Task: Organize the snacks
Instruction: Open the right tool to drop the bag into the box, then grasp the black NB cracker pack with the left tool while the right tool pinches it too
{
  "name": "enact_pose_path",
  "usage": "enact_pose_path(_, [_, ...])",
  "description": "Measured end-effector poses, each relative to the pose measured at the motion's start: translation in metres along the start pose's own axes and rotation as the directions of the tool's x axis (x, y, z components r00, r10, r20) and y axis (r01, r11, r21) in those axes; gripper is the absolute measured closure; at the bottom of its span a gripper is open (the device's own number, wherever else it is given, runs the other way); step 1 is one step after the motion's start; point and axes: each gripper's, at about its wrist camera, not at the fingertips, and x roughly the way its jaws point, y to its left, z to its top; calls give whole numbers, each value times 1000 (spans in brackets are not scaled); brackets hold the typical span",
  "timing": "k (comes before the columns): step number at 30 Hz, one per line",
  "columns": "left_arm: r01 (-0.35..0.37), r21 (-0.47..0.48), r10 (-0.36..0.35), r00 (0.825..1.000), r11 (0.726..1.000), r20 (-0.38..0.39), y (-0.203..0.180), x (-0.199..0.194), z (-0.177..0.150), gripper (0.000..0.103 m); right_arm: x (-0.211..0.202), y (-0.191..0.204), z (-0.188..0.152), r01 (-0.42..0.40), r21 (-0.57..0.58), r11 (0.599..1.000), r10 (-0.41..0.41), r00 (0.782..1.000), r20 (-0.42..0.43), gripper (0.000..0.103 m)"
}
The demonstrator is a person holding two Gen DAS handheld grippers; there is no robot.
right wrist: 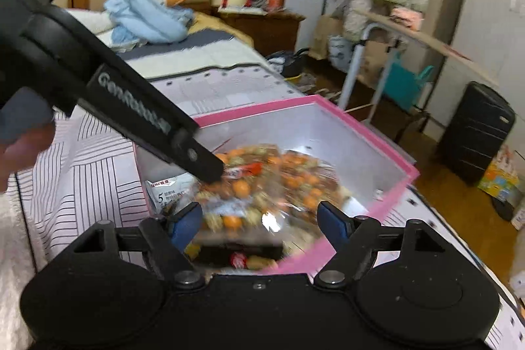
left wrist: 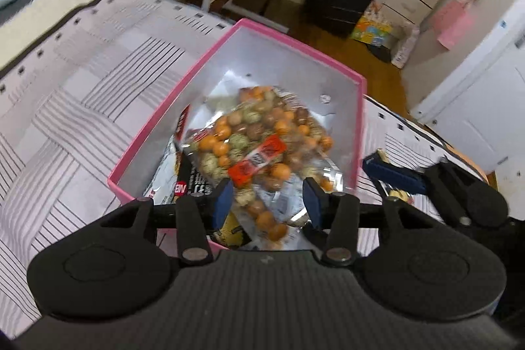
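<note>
Drop step: nut bag (left wrist: 259,146) sits in pink box (left wrist: 183,81), left gripper (left wrist: 267,202) narrow-open and right gripper (right wrist: 259,222) wide, both empty; next, back out.

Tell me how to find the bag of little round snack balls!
Look on the bed with the striped cover for the box with the pink rim. Inside it, on top of the other packets, lies the clear bag of round snacks. It is the only see-through one, full of orange, brown and greenish balls, with a red label across it.
</note>
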Motion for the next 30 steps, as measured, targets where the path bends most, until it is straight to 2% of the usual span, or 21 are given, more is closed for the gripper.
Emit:
enact_pose_path(4, [3,127,-4,1000,992,9,-34,-21,-1,57,-44,-23,-20,60,34,998,-61,998,33,19])
enact_pose_path(6, [37,174,-37,999,984,-2,-53,-26,-2,57,-64,-38,-32,96,56,994,-98,995,32,19])
enact_pose_path(10, [138,225,-129,990,964,-58,-95,-19,-4,57,-78,-70,-51,128,107,986,-126,992,-23,18])
enact_pose_path(15, [188,281,-163,980,941,-111,-147,8,-11,57,-80,-98,-78,141,172,975,-126,988,-92,18])
enact_pose_path(23, [204,233,-158,967,951,-200,-193,73,-24,59,-49,-120,-101,127,140,982,-107,984,-146,19])
enact_pose_path(27, [203,156,-169,963,967,-208,-196,107,-31,59,-22,-136,-110,103,243,965,-62,984,-170,19])
enact_pose_path(30, [191,104,-166,964,976,-210,-194,133,-32,59,-5,-138,-115,117,247,962,-76,983,-170,19])
